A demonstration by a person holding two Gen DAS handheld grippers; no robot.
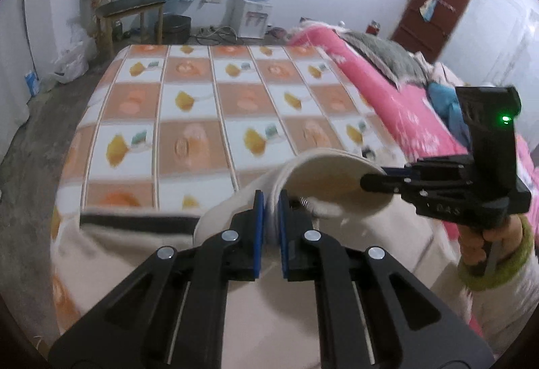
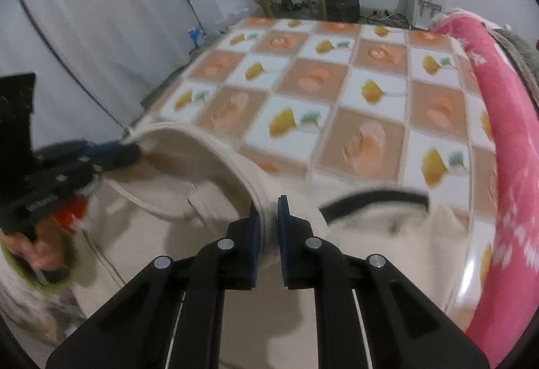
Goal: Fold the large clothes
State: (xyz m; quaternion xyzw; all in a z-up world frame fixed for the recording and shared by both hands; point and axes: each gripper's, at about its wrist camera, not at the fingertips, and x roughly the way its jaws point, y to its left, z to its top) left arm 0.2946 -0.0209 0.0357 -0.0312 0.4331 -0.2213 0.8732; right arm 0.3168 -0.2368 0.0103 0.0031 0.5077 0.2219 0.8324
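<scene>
A large cream garment [image 1: 141,244] with a black band [image 1: 134,221] lies over the near end of the bed; it also shows in the right wrist view [image 2: 377,234]. My left gripper [image 1: 271,200] is shut on its thick cream hem, held raised above the bed. My right gripper [image 2: 267,204] is shut on the same hem further along. The right gripper shows in the left wrist view [image 1: 367,182], its tip on the cloth. The left gripper shows in the right wrist view [image 2: 131,150], blurred.
The bed [image 1: 188,93] has a checked orange-and-white cover. A pink quilt [image 1: 387,93] with piled clothes runs along its right side. Beyond the far end stand a wooden chair [image 1: 128,5], a dark bin [image 1: 173,27] and a water dispenser [image 1: 256,2].
</scene>
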